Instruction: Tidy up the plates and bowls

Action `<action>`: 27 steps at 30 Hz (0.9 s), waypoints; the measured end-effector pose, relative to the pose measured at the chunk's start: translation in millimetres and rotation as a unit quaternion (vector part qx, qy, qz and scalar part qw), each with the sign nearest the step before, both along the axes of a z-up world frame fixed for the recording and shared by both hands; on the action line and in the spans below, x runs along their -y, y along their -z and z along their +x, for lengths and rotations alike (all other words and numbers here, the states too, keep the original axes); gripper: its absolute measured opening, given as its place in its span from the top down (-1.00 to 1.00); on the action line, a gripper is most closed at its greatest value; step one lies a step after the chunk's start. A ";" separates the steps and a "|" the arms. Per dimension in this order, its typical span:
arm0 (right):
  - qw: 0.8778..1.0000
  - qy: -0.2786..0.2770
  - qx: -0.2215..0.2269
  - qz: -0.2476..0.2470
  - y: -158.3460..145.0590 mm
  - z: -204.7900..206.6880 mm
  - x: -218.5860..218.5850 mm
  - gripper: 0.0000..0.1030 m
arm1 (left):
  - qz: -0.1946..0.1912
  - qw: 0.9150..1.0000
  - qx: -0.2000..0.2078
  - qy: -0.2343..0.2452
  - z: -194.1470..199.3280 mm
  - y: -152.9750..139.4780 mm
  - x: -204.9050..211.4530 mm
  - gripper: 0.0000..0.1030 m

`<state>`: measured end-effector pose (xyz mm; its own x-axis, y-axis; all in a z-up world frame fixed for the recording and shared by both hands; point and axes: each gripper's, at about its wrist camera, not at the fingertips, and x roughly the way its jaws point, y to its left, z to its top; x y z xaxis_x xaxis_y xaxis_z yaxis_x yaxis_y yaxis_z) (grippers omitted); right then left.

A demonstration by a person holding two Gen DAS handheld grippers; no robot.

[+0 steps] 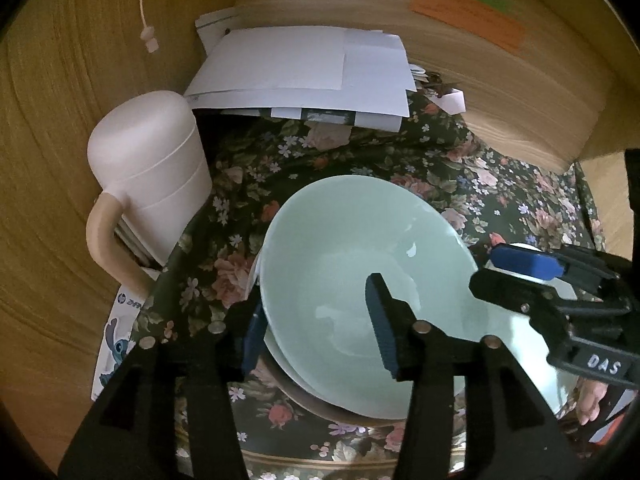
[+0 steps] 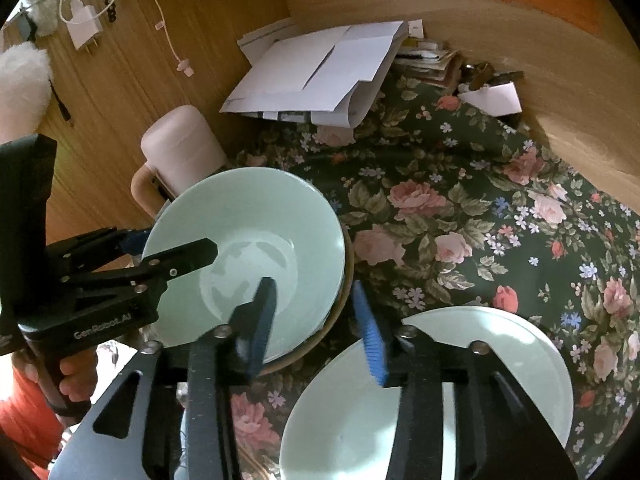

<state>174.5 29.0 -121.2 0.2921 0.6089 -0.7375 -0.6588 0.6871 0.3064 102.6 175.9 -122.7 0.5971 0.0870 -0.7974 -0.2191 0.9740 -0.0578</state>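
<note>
Left wrist view: we are seeing the left hand-held gripper straddling the bowl's near rim, jaws released, pads apart from it. The bowl is sitting on a stack on the floral counter.

Right wrist view: the right hand-held gripper is standing released over the rim; a plate is lying beside.

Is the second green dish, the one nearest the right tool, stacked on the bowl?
No. In the right wrist view the green plate lies apart on the floral cloth, beside the green bowl.
</note>
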 end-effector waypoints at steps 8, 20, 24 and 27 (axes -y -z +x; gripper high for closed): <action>1.000 -0.001 -0.002 -0.002 0.7 0.5 0.7 0.02 | 0.021 1.000 0.009 -0.019 -5.4 -9.8 1.0 -0.01; 0.999 -0.012 -0.029 -0.006 12.6 1.6 -6.1 0.01 | 0.011 0.999 0.017 -0.030 -21.3 -9.9 -17.3 -0.22; 0.999 -0.018 -0.043 -0.015 22.2 3.3 -14.0 0.01 | -0.013 0.999 0.006 -0.034 -24.6 3.8 -21.3 -0.22; 0.998 -0.017 -0.050 -0.019 27.3 5.0 -17.0 0.01 | -0.029 0.999 -0.001 -0.031 -25.6 13.9 -21.1 -0.22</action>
<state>179.5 46.0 -148.5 0.1946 0.5876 -0.7854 -0.6492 0.6774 0.3459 77.0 197.1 -136.6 0.5911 0.0775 -0.8029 -0.2789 0.9536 -0.1133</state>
